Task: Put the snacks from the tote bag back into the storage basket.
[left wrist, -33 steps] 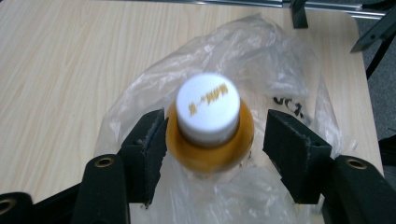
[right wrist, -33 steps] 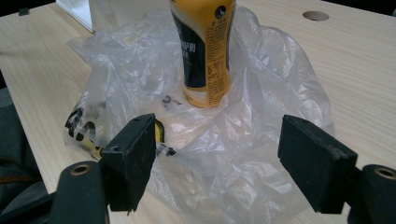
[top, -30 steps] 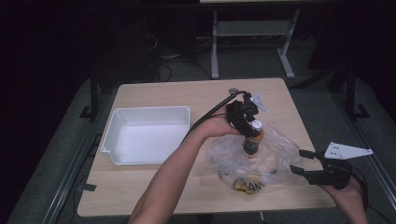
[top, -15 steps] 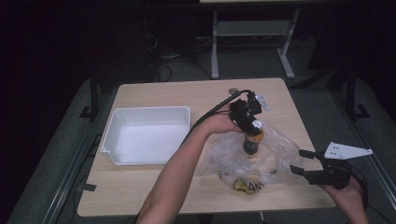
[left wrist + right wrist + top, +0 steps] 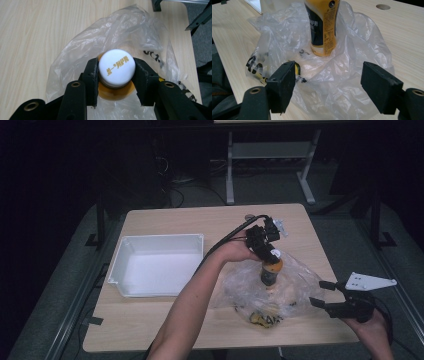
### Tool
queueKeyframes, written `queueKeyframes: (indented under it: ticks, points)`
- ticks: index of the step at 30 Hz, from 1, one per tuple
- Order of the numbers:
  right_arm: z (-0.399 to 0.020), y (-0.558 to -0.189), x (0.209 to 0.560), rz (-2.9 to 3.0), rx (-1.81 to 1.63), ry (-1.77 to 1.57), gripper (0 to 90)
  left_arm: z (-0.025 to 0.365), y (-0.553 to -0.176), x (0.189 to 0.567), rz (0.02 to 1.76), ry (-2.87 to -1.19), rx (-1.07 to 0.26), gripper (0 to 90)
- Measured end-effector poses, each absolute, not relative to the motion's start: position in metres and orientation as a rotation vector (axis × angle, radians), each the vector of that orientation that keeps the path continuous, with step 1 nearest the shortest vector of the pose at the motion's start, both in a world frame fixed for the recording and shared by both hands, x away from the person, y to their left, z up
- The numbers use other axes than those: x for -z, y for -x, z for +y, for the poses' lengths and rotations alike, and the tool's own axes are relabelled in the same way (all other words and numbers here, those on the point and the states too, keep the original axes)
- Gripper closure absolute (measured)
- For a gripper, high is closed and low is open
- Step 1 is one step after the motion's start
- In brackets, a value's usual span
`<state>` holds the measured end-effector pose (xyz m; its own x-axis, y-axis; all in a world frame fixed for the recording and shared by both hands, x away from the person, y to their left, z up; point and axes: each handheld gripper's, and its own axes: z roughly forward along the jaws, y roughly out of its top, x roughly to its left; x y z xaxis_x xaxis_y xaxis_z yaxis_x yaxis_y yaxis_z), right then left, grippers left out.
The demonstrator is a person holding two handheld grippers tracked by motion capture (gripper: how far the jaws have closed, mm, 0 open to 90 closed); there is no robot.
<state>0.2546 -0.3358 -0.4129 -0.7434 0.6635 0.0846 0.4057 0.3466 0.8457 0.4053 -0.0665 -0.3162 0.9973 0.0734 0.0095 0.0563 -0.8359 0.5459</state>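
A yellow bottle with a white cap stands upright on a crumpled clear plastic bag at the table's right. My left gripper reaches down over it. Its jaws have just been closing, and its pads now press both sides of the cap. My right gripper hovers open at the bag's right edge. In the right gripper view, the bottle and the bag lie ahead of its open jaws, with nothing between them.
A white tray sits on the left half of the wooden table. Something black and yellow lies in the bag near the front edge. The table's right edge runs close beside my right hand.
The left gripper's jaws have drawn in onto the bottle's cap. Both hands and the bottle stay where they were.
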Motion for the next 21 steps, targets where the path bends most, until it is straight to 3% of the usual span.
queueKeyframes:
  ticks: [21]
  points:
    - [-0.3329, -0.2563, 0.4143, 2.354, -1.321, -0.951, 27.0, -0.0672, -0.4075, 0.3157, 0.109, -2.576, -0.017, 59.0]
